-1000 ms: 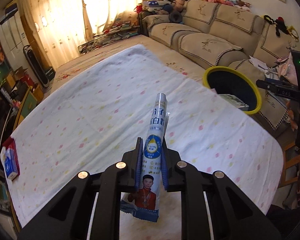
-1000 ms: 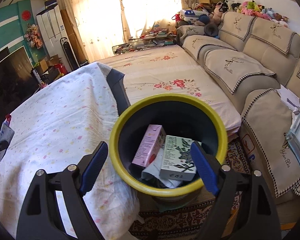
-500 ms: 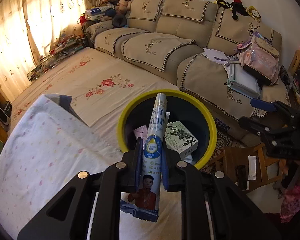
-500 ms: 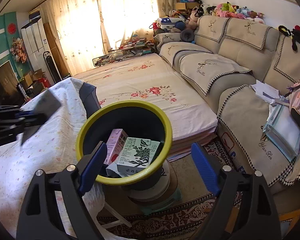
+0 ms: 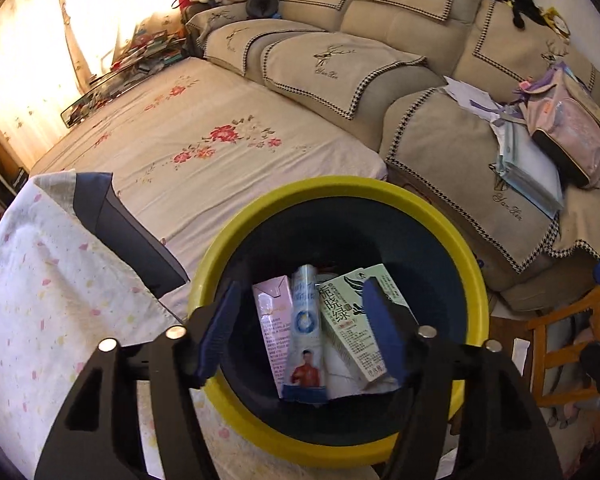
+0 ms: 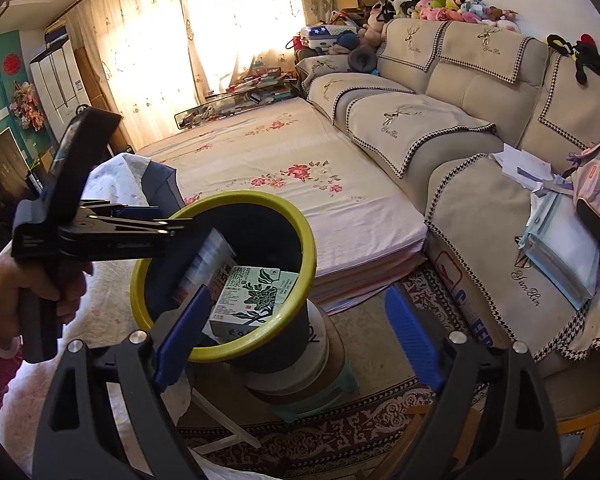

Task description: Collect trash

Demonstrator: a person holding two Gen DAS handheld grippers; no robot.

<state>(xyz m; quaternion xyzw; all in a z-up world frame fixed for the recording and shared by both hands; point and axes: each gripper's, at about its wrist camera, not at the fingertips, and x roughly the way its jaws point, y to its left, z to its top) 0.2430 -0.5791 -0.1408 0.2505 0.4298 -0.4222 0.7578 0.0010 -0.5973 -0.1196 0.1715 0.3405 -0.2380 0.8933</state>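
L gripper (image 5: 300, 320) hangs over the bin (image 5: 432, 216), pointing steeply down into it. Its jaws have just been opening and now stand apart; blue pads (image 5: 218, 332) clear of everything. The tube (image 5: 306, 332) shows between them in the L wrist view but isn't gripped. It sits inside the bin, lying lengthwise btwn the pink box (image 5: 274, 320) on its left and the green box (image 5: 356, 320) on its right. White paper under the boxes at the bottom.

From the R wrist view, the L gripper (image 6: 180, 228) comes in from the left at rim level, a hand (image 6: 40, 292) on its grip. The tube (image 6: 204, 264) is tilted inside the bin, top end near the gripper tips, lower end down by the green box (image 6: 256, 296). Can't tell if it's touching the bottom.

R gripper (image 6: 296, 328) has its jaws wide apart, nothing btwn them. It's near the bin's front side, not touching it.

Bin (image 6: 304, 248) has a yellow rim, dark inside, and stands on a stool (image 6: 340, 384) just beside the table (image 5: 32, 300), which has a white spotted cloth. Floral mat (image 5: 204, 132) and sofa (image 5: 340, 60) beyond.
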